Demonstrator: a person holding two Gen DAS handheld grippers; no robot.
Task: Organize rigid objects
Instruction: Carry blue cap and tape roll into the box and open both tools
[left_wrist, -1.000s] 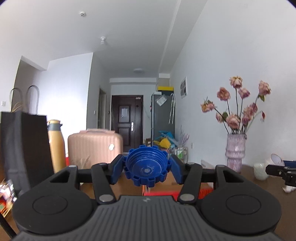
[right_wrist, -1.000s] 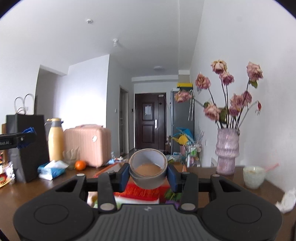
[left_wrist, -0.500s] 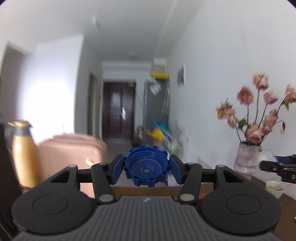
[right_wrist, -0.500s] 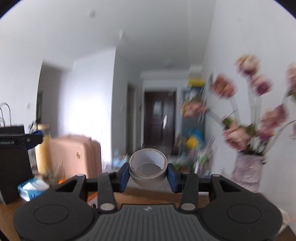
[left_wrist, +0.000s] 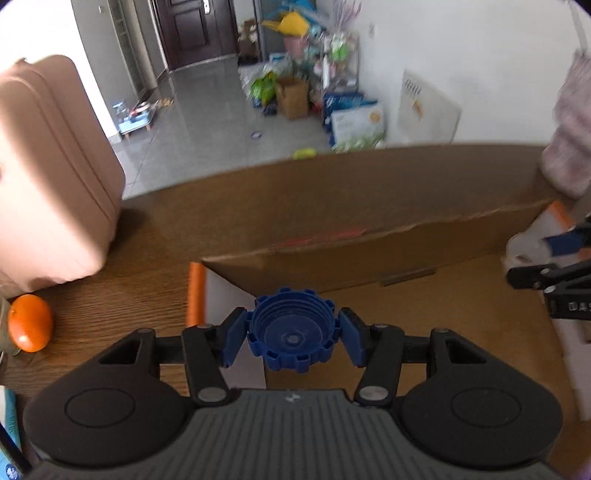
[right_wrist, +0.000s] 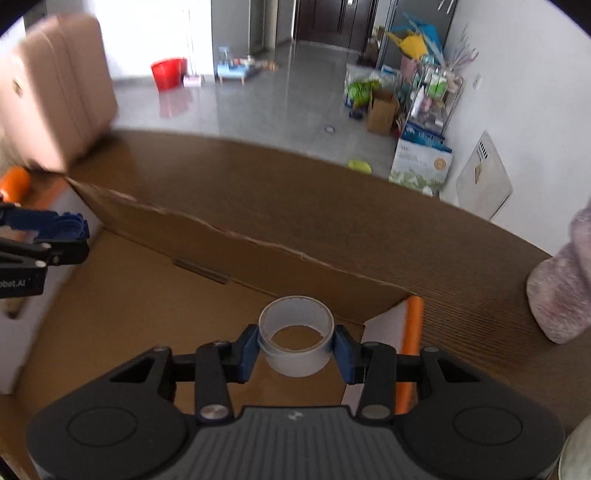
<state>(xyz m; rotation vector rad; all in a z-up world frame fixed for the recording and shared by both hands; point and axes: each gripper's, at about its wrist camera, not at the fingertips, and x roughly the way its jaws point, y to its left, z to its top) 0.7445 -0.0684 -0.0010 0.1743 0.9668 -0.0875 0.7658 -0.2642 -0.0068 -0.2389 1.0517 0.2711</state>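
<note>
Left wrist view: I am looking down past the left gripper into an open cardboard box that is sitting on a wooden table.
Left claw: its blue pads are clamping a blue ridged cap from both sides, hollow face turned toward the lens, at lower centre of the frame.
Cap position: it is hanging above the box's left inner corner, where a white wall with an orange edge is meeting the brown floor.
Left surroundings: an orange fruit is lying on the table at the left edge, beside a pink suitcase at upper left.
Right edge of left view: the right gripper is showing there, blurred.
Right wrist view: I am seeing the right gripper pointing down into the same box.
Right claw: its pads are pressing on a grey roll of tape, held with its opening facing up, at lower centre.
Tape position: it is hanging over the box's right inner corner, just inside the orange edge.
Left edge of right view: the left gripper with its blue cap is reaching over the box.
Right edge of right view: a blurred pinkish vase is standing on the table.
</note>
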